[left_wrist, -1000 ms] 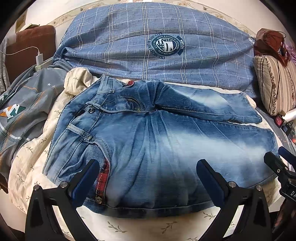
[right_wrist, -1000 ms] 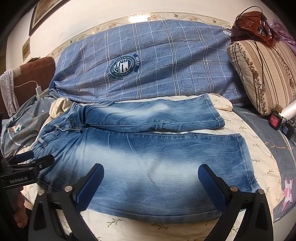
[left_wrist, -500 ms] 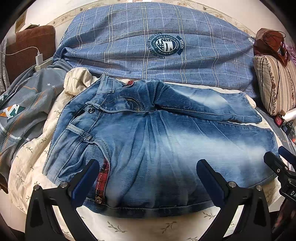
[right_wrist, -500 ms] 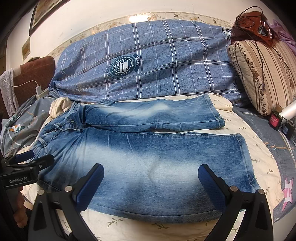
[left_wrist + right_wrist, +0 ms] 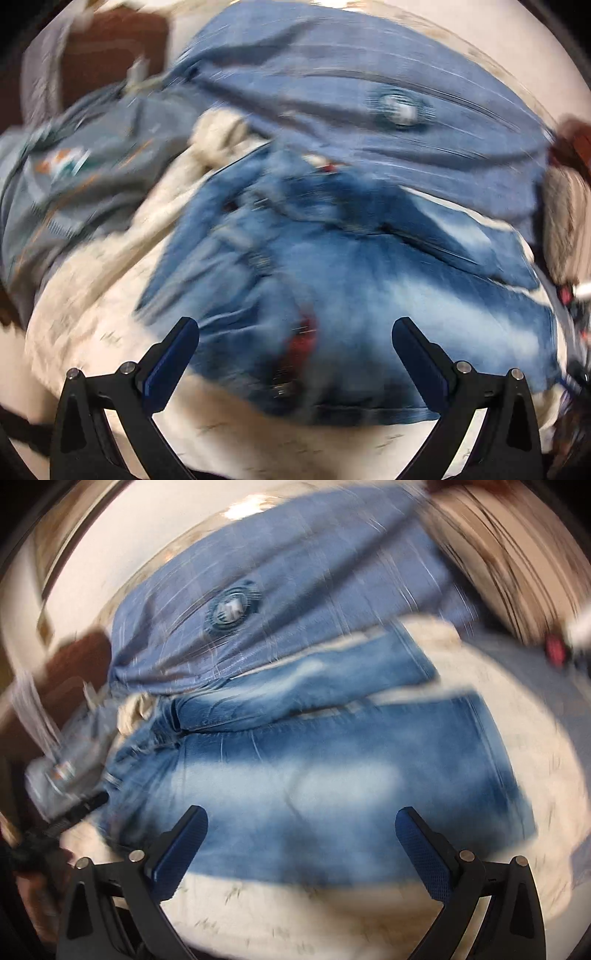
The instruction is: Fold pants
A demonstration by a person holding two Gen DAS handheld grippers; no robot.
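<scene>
Blue faded jeans [image 5: 332, 280] lie spread flat on a cream bedsheet [image 5: 92, 332], waist to the left, both legs running right; they also show in the right wrist view [image 5: 332, 786]. Both views are motion-blurred. My left gripper [image 5: 295, 354] is open and empty over the waist and red-lined fly. My right gripper [image 5: 301, 842] is open and empty above the near leg. The left gripper shows at the left edge of the right wrist view [image 5: 74, 812].
A blue plaid pillow [image 5: 369, 92] with a round badge lies behind the jeans. A grey garment [image 5: 74, 177] lies at the left. A striped cushion [image 5: 498, 554] is at the right. A brown headboard [image 5: 110, 55] stands at the far left.
Both cameras have swung sharply and blurred. The left view has shifted and tilted so the jeans sit further right; the right view has tilted and moved closer to the near leg. Both grippers stay open.
</scene>
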